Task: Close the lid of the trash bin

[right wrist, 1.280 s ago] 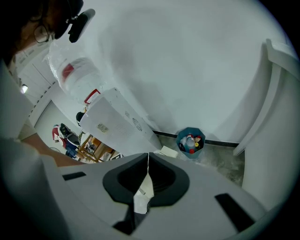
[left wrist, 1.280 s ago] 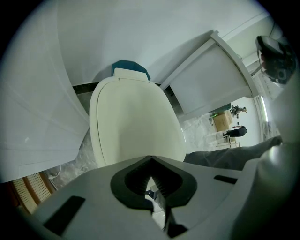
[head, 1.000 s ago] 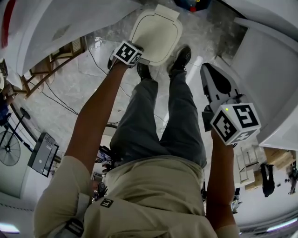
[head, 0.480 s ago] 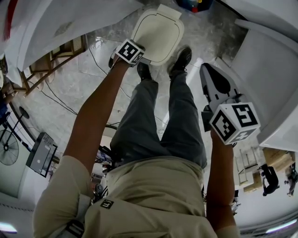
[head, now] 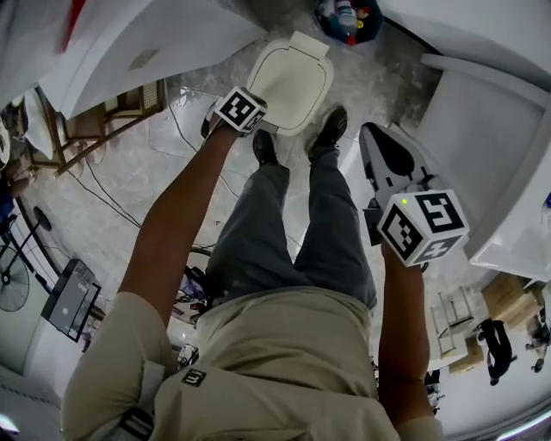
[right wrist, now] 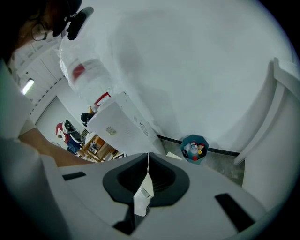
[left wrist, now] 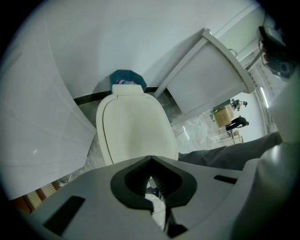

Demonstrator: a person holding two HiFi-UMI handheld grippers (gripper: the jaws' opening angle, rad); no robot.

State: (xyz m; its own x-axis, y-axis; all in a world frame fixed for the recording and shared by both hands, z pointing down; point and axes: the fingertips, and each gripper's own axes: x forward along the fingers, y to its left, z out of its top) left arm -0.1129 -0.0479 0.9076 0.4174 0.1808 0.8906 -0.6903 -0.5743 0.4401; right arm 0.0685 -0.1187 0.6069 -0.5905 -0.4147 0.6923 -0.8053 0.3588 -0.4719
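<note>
Trash bin lid down; bin beneath hidden.

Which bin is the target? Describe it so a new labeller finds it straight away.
On the grey marbled floor, look just ahead of the person's black shoes. The trash bin stands there, its cream rounded-rectangle lid lying flat. The blue bin behind it, by the wall, is open and holds bottles; this one is pale and lidded.
</note>
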